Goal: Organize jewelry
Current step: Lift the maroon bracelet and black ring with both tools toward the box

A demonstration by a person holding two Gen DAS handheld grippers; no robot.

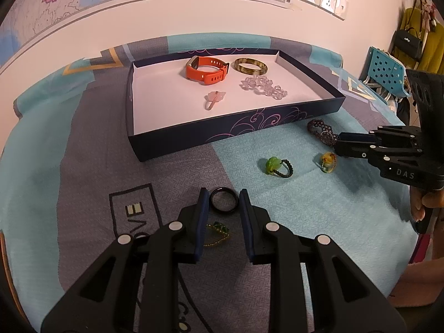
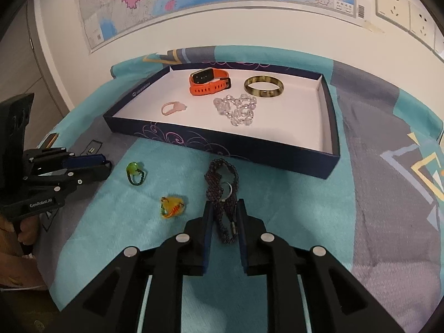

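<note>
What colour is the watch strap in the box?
Orange; the watch strap shows best in the right wrist view.

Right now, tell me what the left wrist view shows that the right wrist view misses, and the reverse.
Only the left wrist view shows the black ring between the left gripper fingertips, a green-and-gold chain beneath, and a blue chair.

Only the right wrist view shows the right gripper closed around the dark braided bracelet.

Both show the box, orange watch, bangle, clear beads, pink ring, green ring and yellow ring.
</note>
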